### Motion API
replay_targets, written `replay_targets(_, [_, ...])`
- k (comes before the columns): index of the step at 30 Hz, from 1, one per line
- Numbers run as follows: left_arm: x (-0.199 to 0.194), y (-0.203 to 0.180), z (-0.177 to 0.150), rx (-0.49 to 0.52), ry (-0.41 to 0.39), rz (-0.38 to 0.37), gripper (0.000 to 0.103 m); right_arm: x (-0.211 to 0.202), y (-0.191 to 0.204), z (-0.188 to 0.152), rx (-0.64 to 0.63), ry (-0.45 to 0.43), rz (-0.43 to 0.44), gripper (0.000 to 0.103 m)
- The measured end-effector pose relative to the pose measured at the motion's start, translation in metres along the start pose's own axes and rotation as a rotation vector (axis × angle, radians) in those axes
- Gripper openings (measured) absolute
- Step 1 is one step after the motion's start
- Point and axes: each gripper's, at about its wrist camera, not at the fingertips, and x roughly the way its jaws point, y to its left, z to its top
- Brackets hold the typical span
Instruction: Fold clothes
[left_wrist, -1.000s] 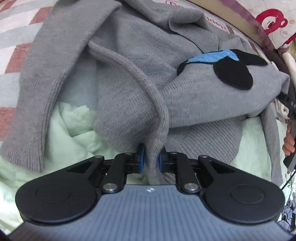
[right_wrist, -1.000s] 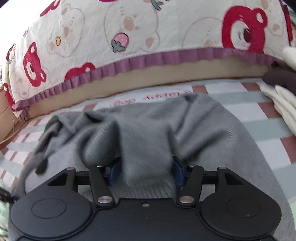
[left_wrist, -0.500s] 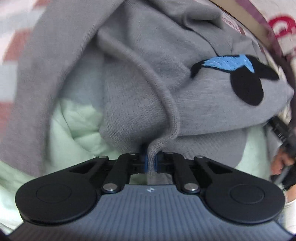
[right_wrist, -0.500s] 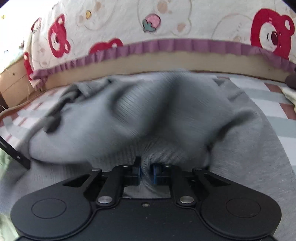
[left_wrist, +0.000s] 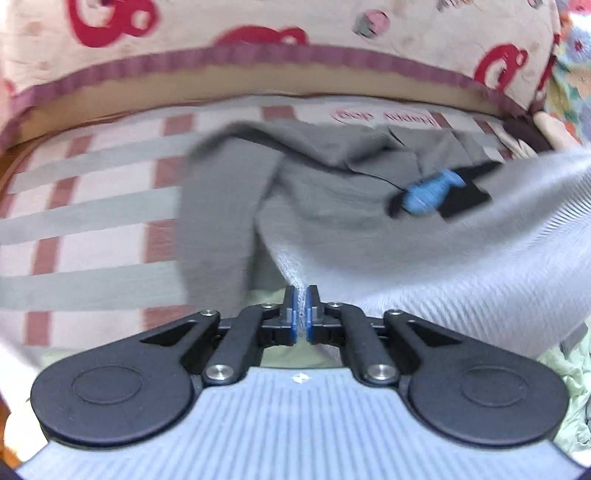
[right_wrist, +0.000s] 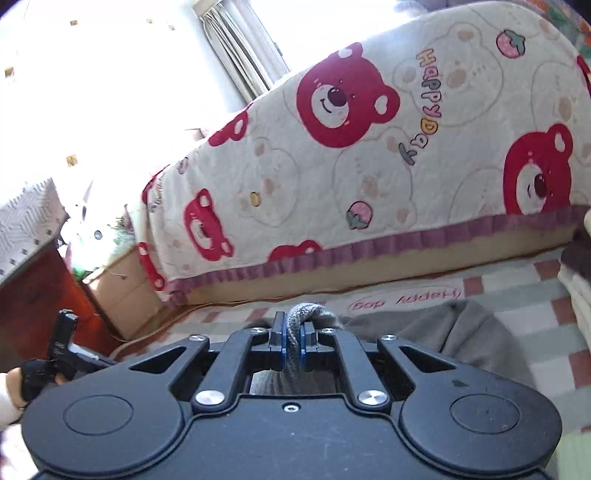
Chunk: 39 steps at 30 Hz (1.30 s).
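Note:
A grey knit sweater (left_wrist: 332, 221) with a blue and black patch (left_wrist: 432, 194) hangs lifted over the striped bed sheet (left_wrist: 92, 214). My left gripper (left_wrist: 301, 314) is shut on its pale grey edge, and the cloth stretches away to the right. One sleeve (left_wrist: 218, 236) droops down at the left. In the right wrist view my right gripper (right_wrist: 291, 338) is shut on a bunched grey fold (right_wrist: 306, 314) of the same sweater, whose body (right_wrist: 443, 339) trails down to the right. The left gripper's black frame (right_wrist: 62, 343) and a hand show at the far left.
A bear-print cover with a purple frill (right_wrist: 369, 155) drapes the sofa back behind the striped sheet (right_wrist: 554, 306). Pale green cloth (left_wrist: 554, 373) lies under the sweater. Folded cream and brown clothes (right_wrist: 576, 273) sit at the right. A wooden cabinet (right_wrist: 118, 288) and bright window stand at the left.
Both grippers rose and tilted up, lifting the sweater off the green cloth. The right gripper's jaws closed from wide apart onto a fold of the sweater; the left stayed clamped on its edge.

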Motion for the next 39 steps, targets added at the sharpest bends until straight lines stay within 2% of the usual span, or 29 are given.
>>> replay_targets(2, [-0.004, 0.003, -0.006, 0.018, 0.029, 0.029, 0.000, -0.007, -0.001, -0.015, 0.075, 0.101, 0.038, 0.009])
replay_targets(4, [-0.003, 0.004, -0.014, 0.039, 0.066, 0.058, 0.000, -0.011, -0.004, -0.046, 0.141, 0.227, 0.046, 0.009])
replay_targets(6, [-0.003, 0.004, -0.021, 0.060, 0.102, 0.087, 0.000, -0.003, -0.007, -0.092, 0.176, 0.406, -0.040, 0.009])
replay_targets(8, [0.008, 0.003, -0.026, 0.060, 0.130, 0.085, 0.001, 0.006, -0.010, -0.137, 0.164, 0.575, -0.209, 0.009])
replay_targets(9, [0.015, 0.002, -0.028, 0.056, 0.142, 0.079, 0.004, 0.010, -0.011, -0.154, 0.137, 0.632, -0.263, 0.010])
replay_targets(12, [0.040, -0.006, -0.022, 0.023, 0.157, 0.036, 0.006, 0.013, -0.014, -0.175, 0.136, 0.687, -0.272, 0.014])
replay_targets(14, [0.055, -0.011, -0.012, 0.005, 0.153, 0.021, 0.012, 0.010, -0.017, -0.162, 0.166, 0.639, -0.216, 0.021])
replay_targets(15, [0.064, -0.015, -0.007, -0.001, 0.151, 0.020, 0.019, 0.008, -0.018, -0.155, 0.181, 0.611, -0.191, 0.030])
replay_targets(18, [0.086, -0.025, 0.007, -0.005, 0.140, 0.021, 0.027, -0.003, -0.030, -0.124, 0.245, 0.469, -0.149, 0.046])
replay_targets(21, [0.103, -0.039, 0.013, 0.024, 0.095, 0.012, 0.027, -0.006, -0.048, -0.108, 0.349, 0.365, -0.122, 0.047])
replay_targets(24, [0.110, -0.040, 0.014, 0.033, 0.044, -0.024, 0.028, 0.004, -0.057, -0.112, 0.361, 0.338, -0.159, 0.047])
replay_targets(28, [0.119, -0.037, 0.017, 0.012, 0.001, -0.020, 0.035, 0.033, -0.061, -0.117, 0.253, 0.373, -0.275, 0.047])
replay_targets(31, [0.125, -0.040, 0.029, 0.010, -0.044, -0.016, 0.041, 0.057, -0.055, -0.097, 0.101, 0.335, -0.306, 0.048])
replay_targets(33, [0.132, -0.042, 0.043, -0.017, -0.086, -0.037, 0.042, 0.078, -0.050, -0.068, 0.028, 0.286, -0.266, 0.048])
replay_targets(35, [0.145, -0.045, 0.063, -0.040, -0.127, -0.057, 0.042, 0.105, -0.048, -0.035, -0.016, 0.253, -0.189, 0.048])
replay_targets(37, [0.161, -0.051, 0.085, -0.051, -0.163, -0.071, 0.043, 0.142, -0.051, -0.008, -0.088, 0.259, -0.129, 0.048])
replay_targets(39, [0.183, -0.061, 0.107, -0.021, -0.177, -0.070, 0.046, 0.185, -0.056, 0.011, -0.181, 0.307, -0.128, 0.047])
